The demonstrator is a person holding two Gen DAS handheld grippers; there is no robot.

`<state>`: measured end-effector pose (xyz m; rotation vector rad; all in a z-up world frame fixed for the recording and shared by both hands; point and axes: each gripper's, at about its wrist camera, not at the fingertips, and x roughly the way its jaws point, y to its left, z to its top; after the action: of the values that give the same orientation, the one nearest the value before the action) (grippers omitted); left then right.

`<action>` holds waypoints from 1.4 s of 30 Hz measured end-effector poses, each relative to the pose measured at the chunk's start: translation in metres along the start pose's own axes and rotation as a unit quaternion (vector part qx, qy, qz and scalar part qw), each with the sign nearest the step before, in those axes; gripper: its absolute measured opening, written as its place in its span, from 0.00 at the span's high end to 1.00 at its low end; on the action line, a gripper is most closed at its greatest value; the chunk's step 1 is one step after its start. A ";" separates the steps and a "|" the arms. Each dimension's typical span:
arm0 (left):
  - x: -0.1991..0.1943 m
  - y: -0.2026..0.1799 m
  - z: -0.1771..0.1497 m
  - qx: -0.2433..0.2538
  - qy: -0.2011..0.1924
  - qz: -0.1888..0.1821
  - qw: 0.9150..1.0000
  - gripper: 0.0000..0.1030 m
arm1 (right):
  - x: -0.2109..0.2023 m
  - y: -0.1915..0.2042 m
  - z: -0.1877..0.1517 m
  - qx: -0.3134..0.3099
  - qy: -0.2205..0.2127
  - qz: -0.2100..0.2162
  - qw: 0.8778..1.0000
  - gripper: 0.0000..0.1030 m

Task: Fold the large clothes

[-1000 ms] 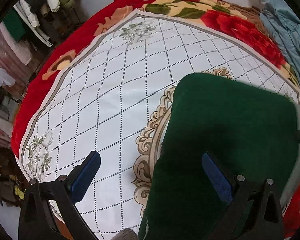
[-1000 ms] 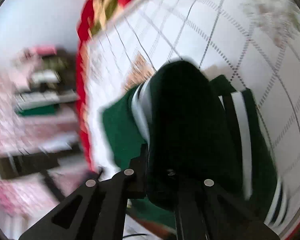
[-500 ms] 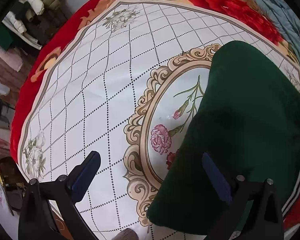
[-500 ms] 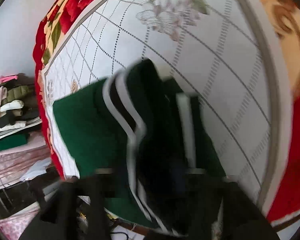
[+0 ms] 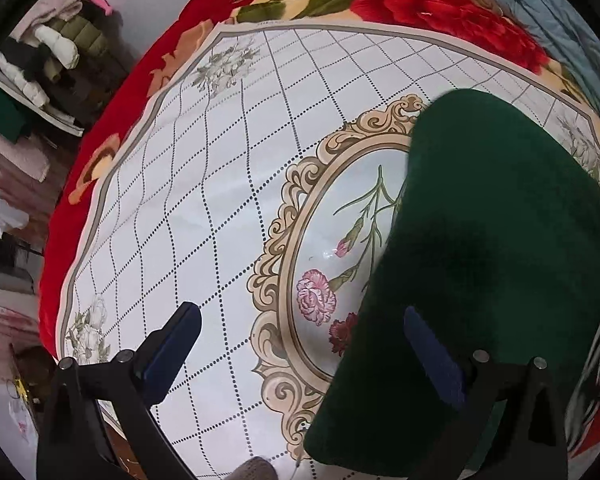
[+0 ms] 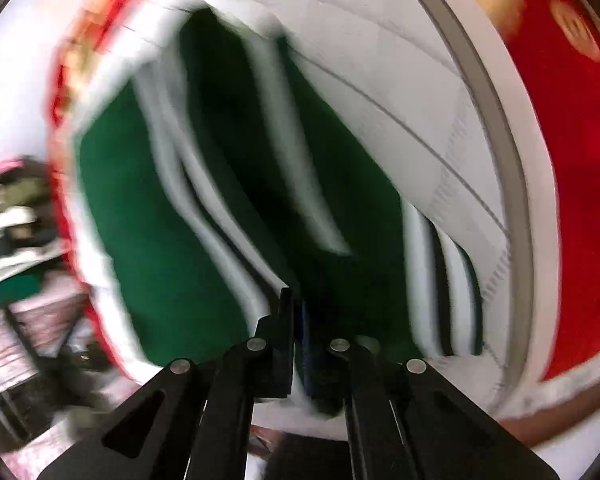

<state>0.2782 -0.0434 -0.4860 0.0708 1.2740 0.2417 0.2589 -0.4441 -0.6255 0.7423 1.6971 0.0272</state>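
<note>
The green garment (image 5: 492,248) lies on the white patterned cloth (image 5: 204,208) that covers the desk, on the right side of the left wrist view, and it hides part of the cloth's oval flower medallion (image 5: 324,280). A red floral blanket (image 5: 440,8) shows beyond the cloth's far edge. The left gripper (image 5: 300,344) hangs above the cloth with its jaws spread wide and nothing between them — its right finger is over the garment's near edge. The right wrist view is badly blurred. There the right gripper (image 6: 296,320) has just snapped its jaws together; whether they pinch any fabric I cannot tell. Beyond it the same garment (image 6: 148,216) shows white stripes (image 6: 220,216) — folded layers, heaped unevenly.
</note>
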 end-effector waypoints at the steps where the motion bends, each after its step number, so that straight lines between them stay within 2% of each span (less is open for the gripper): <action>1: 0.001 0.001 0.001 -0.004 0.004 -0.005 1.000 0.00 | 0.013 -0.004 0.001 0.004 0.020 0.005 1.000 0.97; 3: -0.002 0.002 0.004 -0.008 0.001 -0.014 1.000 0.00 | 0.011 0.004 0.005 -0.012 0.022 0.015 1.000 0.97; 4: -0.005 0.003 0.006 -0.009 -0.007 -0.016 1.000 0.00 | 0.006 0.012 0.009 -0.022 0.015 0.025 0.999 0.92; 6: -0.007 0.001 0.011 -0.007 -0.016 -0.028 0.999 0.00 | -0.020 0.009 0.015 -0.027 -0.018 0.023 0.999 0.66; 7: -0.005 -0.001 0.013 -0.006 -0.016 -0.031 0.999 0.00 | -0.029 0.004 0.016 -0.023 -0.037 0.019 0.999 0.33; 8: -0.004 -0.003 0.015 -0.006 -0.015 -0.031 0.999 0.00 | -0.036 -0.004 0.020 -0.018 -0.060 0.013 0.998 0.16; 9: -0.002 -0.004 0.017 -0.006 -0.014 -0.034 0.999 0.00 | -0.039 -0.014 0.025 -0.012 -0.080 0.002 0.997 0.16; 11: -0.001 -0.005 0.021 -0.010 -0.014 -0.041 0.999 0.00 | -0.021 -0.027 0.040 -0.005 -0.059 -0.004 0.998 0.18; 12: -0.001 -0.004 0.021 -0.010 -0.014 -0.042 0.999 0.00 | -0.003 -0.032 0.047 0.005 -0.035 0.019 0.999 0.24; 13: -0.001 -0.003 0.022 -0.010 -0.015 -0.042 0.999 0.00 | 0.009 -0.036 0.050 0.011 -0.017 0.059 0.998 0.42; 14: -0.001 -0.002 0.022 -0.008 -0.016 -0.041 0.999 0.00 | 0.017 -0.033 0.052 0.008 -0.013 0.073 0.997 0.43; 16: -0.001 0.003 0.021 -0.006 -0.017 -0.033 0.999 0.00 | 0.025 -0.016 0.055 -0.023 -0.021 0.066 0.997 0.44; 19: 0.004 0.018 0.016 -0.008 -0.012 -0.017 1.000 0.00 | 0.042 0.009 0.065 -0.031 -0.004 0.113 0.993 0.48; 23: 0.016 0.045 0.009 -0.021 0.002 0.014 1.000 0.00 | 0.077 0.072 0.079 -0.091 0.036 0.124 0.987 0.48; 25: 0.019 0.059 0.007 -0.035 0.009 0.023 0.999 0.00 | 0.092 0.101 0.087 -0.114 0.064 0.110 0.985 0.48; 28: 0.015 0.077 0.005 -0.054 0.005 0.034 0.998 0.00 | 0.074 0.135 0.090 -0.163 0.011 0.043 0.986 0.44; 29: 0.013 0.081 0.005 -0.058 0.001 0.037 0.998 0.00 | 0.060 0.143 0.087 -0.174 -0.021 0.032 0.984 0.44; 31: 0.010 0.089 0.005 -0.067 -0.005 0.041 0.997 0.00 | 0.032 0.149 0.080 -0.185 -0.078 0.047 0.979 0.41; 33: 0.010 0.094 0.005 -0.075 -0.008 0.043 0.996 0.00 | 0.013 0.168 0.080 -0.190 -0.122 0.092 0.970 0.38; 36: 0.011 0.098 0.007 -0.083 -0.007 0.042 0.996 0.00 | 0.019 0.209 0.090 -0.195 -0.107 0.152 0.963 0.38; 37: 0.011 0.099 0.007 -0.085 -0.007 0.041 0.996 0.00 | 0.020 0.214 0.088 -0.196 -0.100 0.156 0.963 0.38; 38: 0.011 0.100 0.008 -0.087 -0.007 0.041 0.995 0.00 | 0.032 0.228 0.096 -0.200 -0.082 0.160 0.963 0.38; 39: 0.010 0.101 0.009 -0.088 -0.009 0.041 0.995 0.00 | 0.052 0.243 0.106 -0.205 -0.045 0.157 0.965 0.38; 40: 0.009 0.102 0.010 -0.090 -0.010 0.042 0.995 0.00 | 0.063 0.247 0.112 -0.201 -0.030 0.144 0.968 0.50; 41: 0.009 0.104 0.010 -0.091 -0.010 0.042 0.995 0.00 | 0.075 0.259 0.121 -0.199 -0.023 0.136 0.970 0.98; 42: 0.008 0.105 0.010 -0.093 -0.011 0.042 0.995 0.00 | 0.077 0.264 0.122 -0.204 -0.017 0.126 0.971 0.97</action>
<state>0.2754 0.0618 -0.4713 -0.0314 1.2235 0.4297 0.4819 -0.2420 -0.6209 0.6348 1.4895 0.5224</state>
